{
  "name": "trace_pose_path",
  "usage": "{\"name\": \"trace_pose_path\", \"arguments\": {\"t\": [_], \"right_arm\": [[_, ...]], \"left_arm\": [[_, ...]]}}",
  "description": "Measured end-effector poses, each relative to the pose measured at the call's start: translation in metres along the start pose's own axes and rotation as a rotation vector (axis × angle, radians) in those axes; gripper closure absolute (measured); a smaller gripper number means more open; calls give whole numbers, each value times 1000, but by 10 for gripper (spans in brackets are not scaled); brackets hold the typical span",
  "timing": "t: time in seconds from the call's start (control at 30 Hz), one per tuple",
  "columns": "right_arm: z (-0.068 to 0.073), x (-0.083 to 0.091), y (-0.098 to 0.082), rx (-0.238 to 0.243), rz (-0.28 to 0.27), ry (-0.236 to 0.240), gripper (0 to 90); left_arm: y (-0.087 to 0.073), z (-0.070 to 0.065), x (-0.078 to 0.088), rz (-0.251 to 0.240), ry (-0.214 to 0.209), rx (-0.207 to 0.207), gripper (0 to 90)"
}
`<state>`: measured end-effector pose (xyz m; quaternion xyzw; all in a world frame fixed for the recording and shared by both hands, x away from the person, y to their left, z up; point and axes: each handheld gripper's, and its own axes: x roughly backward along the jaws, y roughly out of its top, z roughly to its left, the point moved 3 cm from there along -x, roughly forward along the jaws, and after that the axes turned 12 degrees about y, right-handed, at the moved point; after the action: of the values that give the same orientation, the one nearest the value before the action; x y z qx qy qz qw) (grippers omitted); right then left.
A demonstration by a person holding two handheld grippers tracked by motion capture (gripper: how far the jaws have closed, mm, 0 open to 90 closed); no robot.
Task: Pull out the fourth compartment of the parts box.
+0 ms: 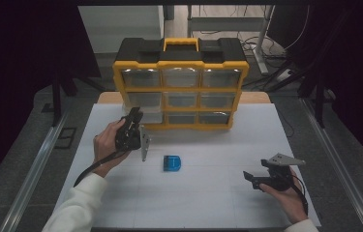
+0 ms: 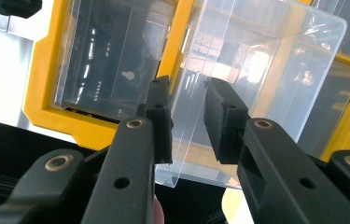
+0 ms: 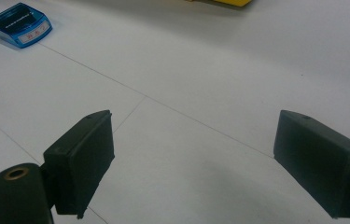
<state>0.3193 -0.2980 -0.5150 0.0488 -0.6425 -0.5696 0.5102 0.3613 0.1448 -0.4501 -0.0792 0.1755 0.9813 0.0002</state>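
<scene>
We see a white table [image 1: 208, 193] carrying, at its far edge, a yellow-and-black organiser cabinet [image 1: 180, 82] with three rows of clear drawers. In the left gripper view, one clear drawer [image 2: 238, 79] of the cabinet stands slightly pulled out of its yellow frame, next to a closed neighbour. The left gripper [image 1: 131, 126], turned on its side at the cabinet's lower-left corner, has its jaws [image 2: 186, 126] on either side of the drawer's front lip; we cannot tell whether the pads press on the plastic or stand just off it. The right gripper [image 1: 256, 178] rests low near the table's right front, well apart from the cabinet, released, its jaws [image 3: 191, 163] wide with bare table between them. A small blue case [image 1: 173, 163] lies on the table between the two grippers.
</scene>
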Motion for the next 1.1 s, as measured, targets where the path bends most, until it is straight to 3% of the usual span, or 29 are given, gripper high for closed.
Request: {"name": "trace_pose_path", "arguments": {"t": [1.1], "right_arm": [[1,1,-1,8,-1,-1,125]], "left_arm": [[-2,2,12,-9,-1,9,726]]}}
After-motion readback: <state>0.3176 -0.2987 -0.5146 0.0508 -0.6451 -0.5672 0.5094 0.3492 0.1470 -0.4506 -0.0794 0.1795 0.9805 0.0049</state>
